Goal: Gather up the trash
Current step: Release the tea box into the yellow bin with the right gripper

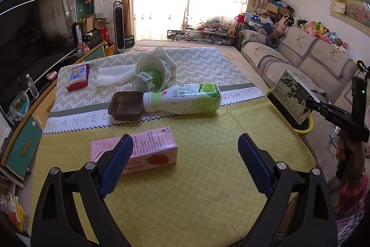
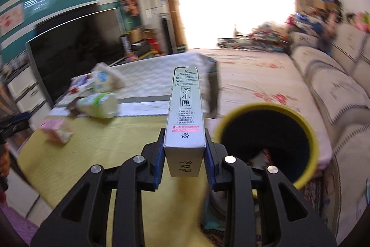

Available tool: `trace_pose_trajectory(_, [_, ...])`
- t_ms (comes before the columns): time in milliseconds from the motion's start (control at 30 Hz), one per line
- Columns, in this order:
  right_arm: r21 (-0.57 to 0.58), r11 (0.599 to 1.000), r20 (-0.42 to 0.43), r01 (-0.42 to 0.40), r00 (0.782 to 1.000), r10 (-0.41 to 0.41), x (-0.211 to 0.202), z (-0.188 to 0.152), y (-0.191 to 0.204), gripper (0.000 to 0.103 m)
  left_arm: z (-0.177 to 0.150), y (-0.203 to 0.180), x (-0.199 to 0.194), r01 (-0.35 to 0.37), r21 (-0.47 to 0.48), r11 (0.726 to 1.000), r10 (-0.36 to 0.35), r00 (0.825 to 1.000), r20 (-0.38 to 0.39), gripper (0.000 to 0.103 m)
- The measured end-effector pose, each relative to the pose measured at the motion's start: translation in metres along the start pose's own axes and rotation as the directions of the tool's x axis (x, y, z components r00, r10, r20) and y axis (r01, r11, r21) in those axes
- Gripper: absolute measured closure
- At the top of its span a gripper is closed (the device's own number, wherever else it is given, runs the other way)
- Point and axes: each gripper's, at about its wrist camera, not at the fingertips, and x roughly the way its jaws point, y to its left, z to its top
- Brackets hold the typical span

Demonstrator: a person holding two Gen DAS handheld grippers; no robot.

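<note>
While the left gripper (image 1: 185,149) hangs over the yellow-green tablecloth (image 1: 196,177) with its blue pads spread wide and nothing between them, a pink strawberry drink carton (image 1: 148,149) lies flat just beyond its left finger, partly hidden behind that pad and outside the gap. Farther back and to the left, a red and blue box (image 1: 78,76) sits near the table's far corner, with a white paper towel (image 1: 113,75) beside it. Toward the middle, a brown plastic tray (image 1: 126,105) rests against the cap end of a green and white bottle (image 1: 185,98) lying on its side, and a tipped cup (image 1: 151,73) lies just behind them. At the right edge of the table, the right gripper (image 2: 185,154) is clamped on a pale green tea box (image 2: 186,112), its blue pads pressing the two long sides near the box's near end, so that most of the box juts forward past the fingertips. Just to the right of the held box stands a yellow-rimmed bin (image 2: 309,129) with a dark interior, beside the table and in front of the beige sofa (image 1: 300,54); the box is beside the bin's opening, not inside it.
</note>
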Motion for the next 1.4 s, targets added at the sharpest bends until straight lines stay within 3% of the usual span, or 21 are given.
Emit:
trace_pose_trajectory(67, [0.052,0.995,-0.010,0.087,0.996,-0.087,0.007,-0.002,-0.026,0.075,0.000,0.000,0.003,0.004,0.000,1.000,-0.004,1.000,-0.005,0.012])
trace_pose_trajectory(233, [0.121,0.970,-0.061,0.213,0.977,-0.207,0.031,-0.005,-0.073,0.075,0.000,-0.004,0.009,0.005,0.008,1.000,-0.005,1.000,-0.022,0.012])
trace_pose_trajectory(433, [0.140,0.952,-0.132,0.271,0.958,-0.253,0.065,-0.007,-0.109,0.074,0.001,-0.009,0.016,0.010,0.026,1.000,-0.009,0.999,-0.035,0.012])
trace_pose_trajectory(567, [0.189,0.942,-0.138,0.277,0.957,-0.254,0.075,-0.010,-0.118,0.066,0.000,-0.011,0.021,0.011,0.029,1.000,-0.010,0.999,-0.046,0.012])
trace_pose_trajectory(733, [0.188,0.946,-0.118,0.262,0.963,-0.243,0.072,-0.009,-0.103,0.059,-0.001,-0.009,0.027,0.013,0.027,1.000,-0.011,0.998,-0.060,0.012])
trace_pose_trajectory(1100, [0.172,0.957,-0.107,0.232,0.970,-0.216,0.071,-0.004,-0.077,0.057,0.008,-0.011,0.047,0.038,0.043,0.998,-0.035,0.997,-0.069,0.012])
trace_pose_trajectory(1233, [0.159,0.961,-0.101,0.227,0.972,-0.213,0.070,0.000,-0.071,0.056,0.020,-0.005,0.056,0.013,0.042,0.999,-0.010,0.998,-0.068,0.012])
trace_pose_trajectory(1400, [0.164,0.961,-0.104,0.223,0.973,-0.208,0.069,0.000,-0.069,0.055,0.038,0.028,0.063,-0.067,0.001,0.998,0.067,0.996,-0.063,0.012])
